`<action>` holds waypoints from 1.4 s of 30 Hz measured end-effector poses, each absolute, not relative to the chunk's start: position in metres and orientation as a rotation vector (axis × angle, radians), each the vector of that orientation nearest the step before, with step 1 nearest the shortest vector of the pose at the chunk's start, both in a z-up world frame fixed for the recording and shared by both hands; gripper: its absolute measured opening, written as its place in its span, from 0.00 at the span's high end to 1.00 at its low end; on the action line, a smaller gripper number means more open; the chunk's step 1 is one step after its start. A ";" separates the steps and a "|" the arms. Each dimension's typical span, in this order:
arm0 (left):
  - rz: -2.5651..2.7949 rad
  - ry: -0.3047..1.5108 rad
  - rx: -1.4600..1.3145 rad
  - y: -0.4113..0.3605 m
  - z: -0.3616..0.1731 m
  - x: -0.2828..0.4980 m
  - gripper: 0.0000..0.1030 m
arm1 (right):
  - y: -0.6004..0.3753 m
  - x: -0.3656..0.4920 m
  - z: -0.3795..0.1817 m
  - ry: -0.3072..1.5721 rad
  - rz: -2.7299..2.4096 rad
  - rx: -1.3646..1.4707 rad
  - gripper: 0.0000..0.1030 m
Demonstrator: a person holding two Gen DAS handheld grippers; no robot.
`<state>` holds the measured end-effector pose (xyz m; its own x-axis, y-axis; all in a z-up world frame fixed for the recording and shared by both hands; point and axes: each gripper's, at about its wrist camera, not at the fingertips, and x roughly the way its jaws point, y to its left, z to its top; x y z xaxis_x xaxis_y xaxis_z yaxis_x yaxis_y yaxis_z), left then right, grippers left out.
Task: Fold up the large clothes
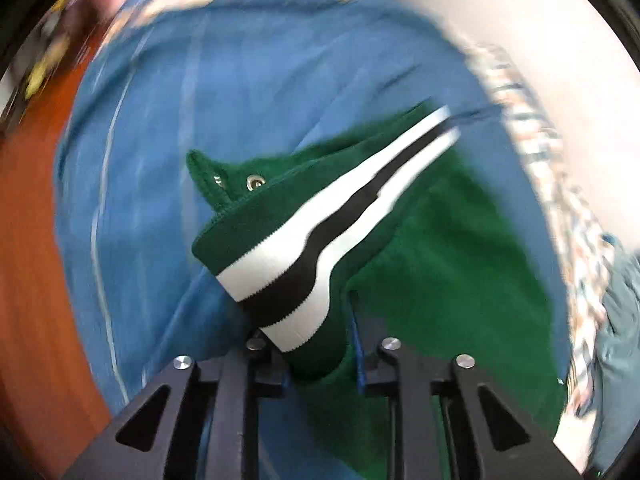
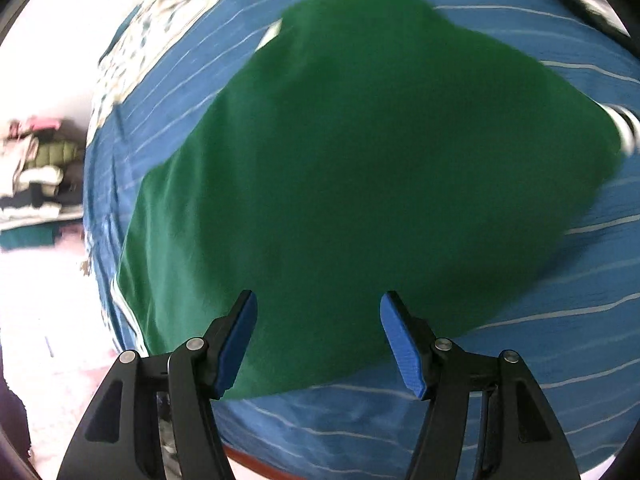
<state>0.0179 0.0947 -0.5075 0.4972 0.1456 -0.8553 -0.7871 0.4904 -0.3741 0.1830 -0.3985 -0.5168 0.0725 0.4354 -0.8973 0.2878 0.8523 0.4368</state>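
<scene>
A green garment [image 2: 360, 168] with a white-and-black striped ribbed hem [image 1: 320, 248] lies on a blue striped bedsheet [image 2: 580, 320]. My left gripper [image 1: 320, 364] is shut on the striped hem and holds it lifted, with metal snaps [image 1: 255, 182] showing on the green edge behind it. The rest of the garment [image 1: 448, 280] hangs to the right. My right gripper [image 2: 318, 340] is open and empty, its blue pads [image 2: 240, 344] just above the near edge of the garment. The picture is blurred by motion.
A stack of folded clothes [image 2: 36, 168] sits at the far left of the right wrist view. A patterned cloth [image 1: 532, 152] borders the sheet. An orange-brown floor [image 1: 32, 280] shows left of the bed.
</scene>
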 end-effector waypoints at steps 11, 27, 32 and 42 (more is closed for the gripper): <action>0.468 0.780 -1.229 0.146 -0.568 0.023 0.50 | -0.376 0.184 -0.524 1.549 0.145 0.629 0.36; 0.565 0.656 -0.841 0.204 -0.426 0.084 0.85 | -0.364 0.199 -0.515 1.551 0.208 0.691 0.36; 0.521 0.642 -0.610 0.209 -0.369 0.086 0.85 | -0.348 0.199 -0.528 1.604 0.201 0.628 0.36; -0.028 0.673 -0.400 0.026 -0.329 0.133 0.86 | -0.341 0.198 -0.580 1.692 0.252 0.741 0.36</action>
